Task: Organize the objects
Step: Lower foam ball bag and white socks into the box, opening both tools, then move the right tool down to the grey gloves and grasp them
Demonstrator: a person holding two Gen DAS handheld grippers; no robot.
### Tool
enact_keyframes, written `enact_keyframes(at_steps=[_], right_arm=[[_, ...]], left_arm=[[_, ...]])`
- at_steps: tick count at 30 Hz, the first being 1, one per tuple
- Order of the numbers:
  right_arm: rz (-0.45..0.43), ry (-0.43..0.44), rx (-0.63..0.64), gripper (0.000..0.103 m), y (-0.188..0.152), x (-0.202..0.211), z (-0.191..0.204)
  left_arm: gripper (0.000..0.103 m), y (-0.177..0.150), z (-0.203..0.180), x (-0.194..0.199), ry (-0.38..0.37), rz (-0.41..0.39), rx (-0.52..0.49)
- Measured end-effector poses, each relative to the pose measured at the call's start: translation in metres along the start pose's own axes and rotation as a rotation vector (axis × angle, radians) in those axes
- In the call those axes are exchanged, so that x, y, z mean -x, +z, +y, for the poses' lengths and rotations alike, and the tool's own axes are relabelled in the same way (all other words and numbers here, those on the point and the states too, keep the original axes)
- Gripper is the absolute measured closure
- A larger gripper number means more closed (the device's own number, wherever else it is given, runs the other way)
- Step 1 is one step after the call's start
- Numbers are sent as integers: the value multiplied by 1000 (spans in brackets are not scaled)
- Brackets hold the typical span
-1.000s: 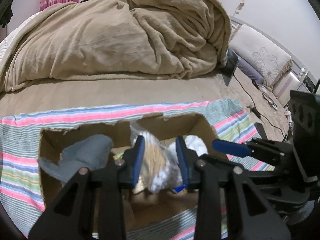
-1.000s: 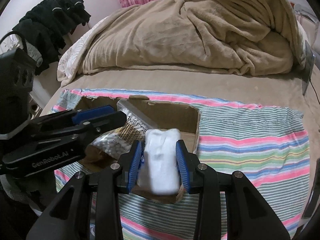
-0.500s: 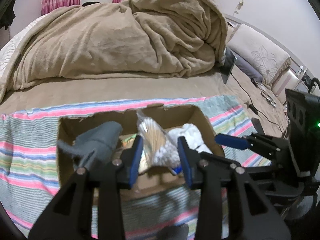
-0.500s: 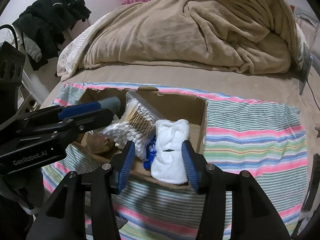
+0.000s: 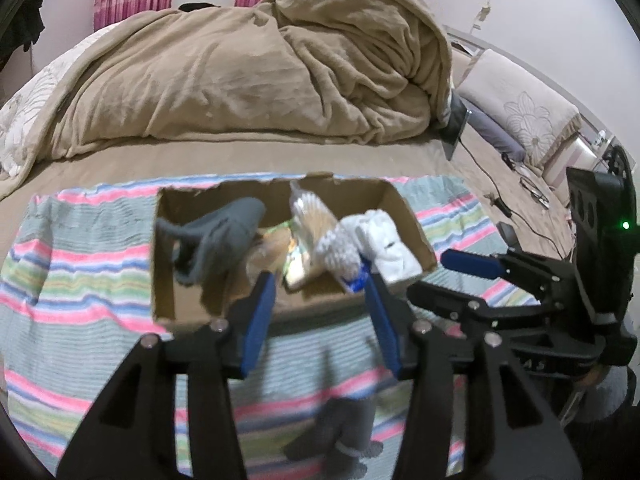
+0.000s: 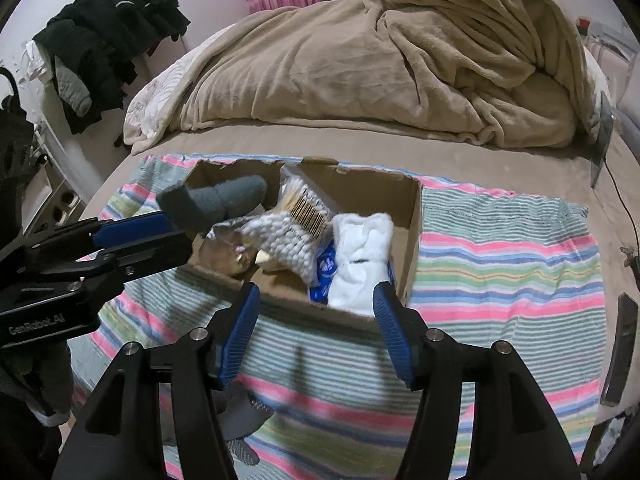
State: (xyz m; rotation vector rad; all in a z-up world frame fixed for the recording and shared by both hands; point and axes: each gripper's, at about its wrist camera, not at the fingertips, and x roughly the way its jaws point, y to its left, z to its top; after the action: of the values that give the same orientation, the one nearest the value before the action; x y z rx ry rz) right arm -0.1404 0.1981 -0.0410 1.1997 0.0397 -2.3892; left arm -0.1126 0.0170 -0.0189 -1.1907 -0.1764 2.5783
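A torn cardboard box (image 5: 164, 280) (image 6: 414, 240) sits on a striped cloth on the bed. It holds a grey sock (image 5: 220, 236) (image 6: 216, 200), a bag of cotton swabs (image 5: 316, 224) (image 6: 288, 232), a white rolled cloth (image 5: 388, 244) (image 6: 360, 256) and a blue packet (image 6: 326, 272). My left gripper (image 5: 318, 284) hovers at the box's near edge, its jaws opening with nothing between them. My right gripper (image 6: 316, 294) hangs before the near wall below the white cloth, jaws opening and empty. Another grey sock (image 5: 344, 432) (image 6: 244, 412) lies on the cloth beneath the grippers.
A heaped tan blanket (image 5: 248, 68) covers the far half of the bed. A pillow (image 5: 520, 116), a dark tablet (image 5: 456, 124) and cables lie at the right. Dark clothes (image 6: 108, 36) hang at the left. A flat dark item (image 6: 620, 344) lies at the cloth's right edge.
The left gripper let go of the swab bag and the right let go of the white cloth; both now lie in the box. Both grippers opened and drew back toward the near edge.
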Motion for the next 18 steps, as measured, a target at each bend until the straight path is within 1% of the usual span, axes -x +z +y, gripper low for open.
enact_keyframes(at_steps=[3, 4, 5, 7, 13, 18], right_arm=[[7, 0, 2, 41, -7, 3, 4], [10, 0, 4, 41, -9, 4, 5], [13, 0, 7, 41, -12, 5, 7], [18, 0, 9, 41, -16, 5, 10], [49, 10, 10, 41, -32, 2, 21], [92, 24, 15, 41, -51, -8, 31]], left_arm=[[52, -8, 1, 8, 0, 1, 6], [50, -11, 2, 10, 1, 0, 8], [45, -14, 2, 13, 2, -1, 12], [41, -20, 5, 17, 0, -3, 23], [41, -43, 14, 22, 6, 19, 53], [41, -65, 23, 22, 4, 46, 76]])
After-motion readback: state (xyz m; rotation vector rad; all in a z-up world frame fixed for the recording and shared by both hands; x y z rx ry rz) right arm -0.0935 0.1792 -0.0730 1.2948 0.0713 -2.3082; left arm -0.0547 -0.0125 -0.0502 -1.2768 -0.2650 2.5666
